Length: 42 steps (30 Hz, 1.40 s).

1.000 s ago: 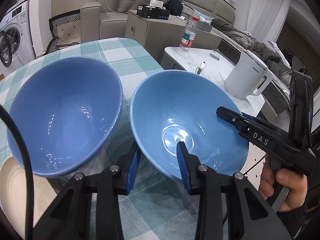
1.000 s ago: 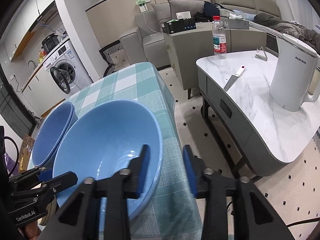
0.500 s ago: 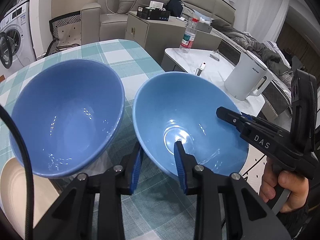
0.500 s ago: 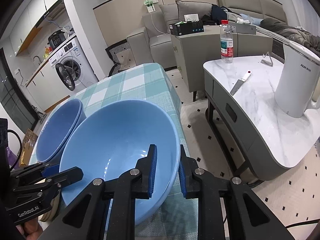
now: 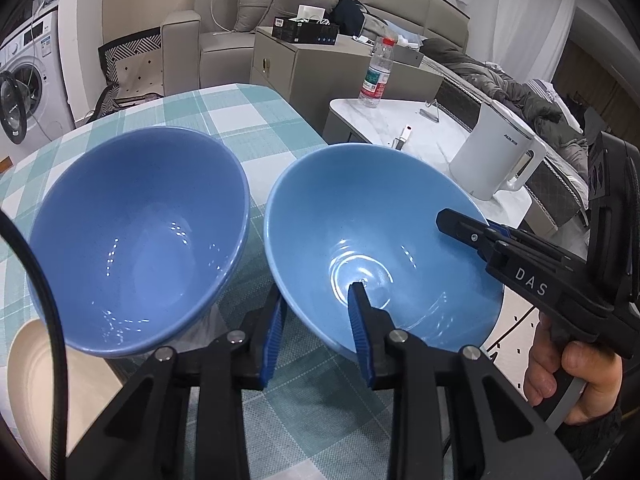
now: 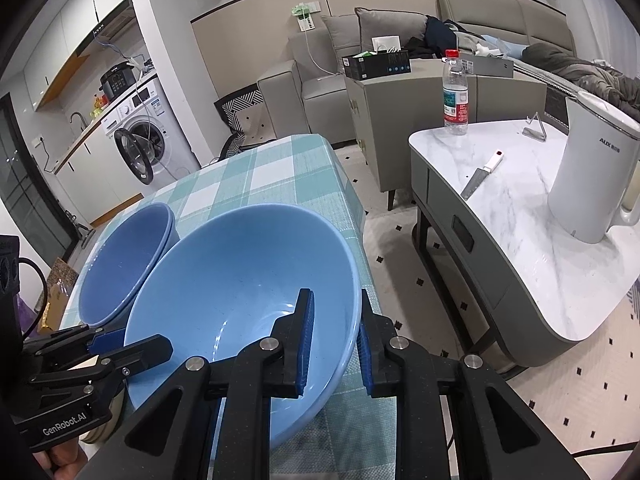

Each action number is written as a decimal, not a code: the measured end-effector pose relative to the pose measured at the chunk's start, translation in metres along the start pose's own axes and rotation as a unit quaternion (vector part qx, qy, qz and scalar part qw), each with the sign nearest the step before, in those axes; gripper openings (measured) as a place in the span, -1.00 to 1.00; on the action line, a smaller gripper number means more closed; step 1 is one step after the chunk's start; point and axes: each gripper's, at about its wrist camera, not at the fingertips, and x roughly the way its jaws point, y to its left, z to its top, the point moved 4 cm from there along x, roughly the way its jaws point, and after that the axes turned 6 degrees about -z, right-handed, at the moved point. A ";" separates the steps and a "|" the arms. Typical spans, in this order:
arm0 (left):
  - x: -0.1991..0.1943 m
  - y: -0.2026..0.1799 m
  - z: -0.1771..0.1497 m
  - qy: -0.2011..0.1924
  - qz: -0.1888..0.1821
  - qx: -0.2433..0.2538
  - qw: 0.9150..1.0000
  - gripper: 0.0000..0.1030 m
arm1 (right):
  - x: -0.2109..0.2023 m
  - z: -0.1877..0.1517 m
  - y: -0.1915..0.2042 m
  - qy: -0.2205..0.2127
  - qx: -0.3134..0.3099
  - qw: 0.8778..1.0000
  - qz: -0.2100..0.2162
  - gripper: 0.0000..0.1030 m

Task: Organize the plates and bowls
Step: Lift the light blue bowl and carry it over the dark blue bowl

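Note:
A light blue bowl (image 5: 380,248) is tilted above the checked table, held at two sides of its rim. My left gripper (image 5: 316,328) is shut on its near rim, one finger inside and one outside. My right gripper (image 6: 334,340) is shut on the opposite rim; it shows in the left wrist view (image 5: 520,264) too. The bowl also shows in the right wrist view (image 6: 240,280). A darker blue bowl (image 5: 136,240) sits just left of it, seemingly nested in another (image 6: 124,264). A cream plate (image 5: 24,368) lies at the lower left.
The teal checked tablecloth (image 5: 224,108) ends close to the right of the bowls. Beyond the gap stands a marble side table (image 6: 540,240) with a white kettle (image 6: 592,172), a knife (image 6: 480,178) and a water bottle (image 6: 455,92). A washing machine (image 6: 140,136) is far left.
Both grippers have closed from open onto the light blue bowl's rim, and the bowl has lifted and tilted slightly.

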 end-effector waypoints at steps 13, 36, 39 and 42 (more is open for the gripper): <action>-0.021 -0.003 0.010 -0.024 0.007 0.011 1.000 -0.41 | -0.020 0.006 0.006 -0.028 0.004 1.000 0.003 -0.61; -0.062 0.015 0.028 -0.074 0.019 0.016 0.997 -0.41 | -0.056 0.019 0.041 -0.082 0.014 0.996 0.016 -0.61; -0.066 0.019 0.029 -0.077 0.017 0.015 0.997 -0.41 | -0.058 0.020 0.045 -0.087 0.014 0.996 0.016 -0.60; -0.070 0.022 0.030 -0.083 0.021 0.014 0.996 -0.41 | -0.060 0.020 0.052 -0.090 0.013 0.996 0.021 -0.59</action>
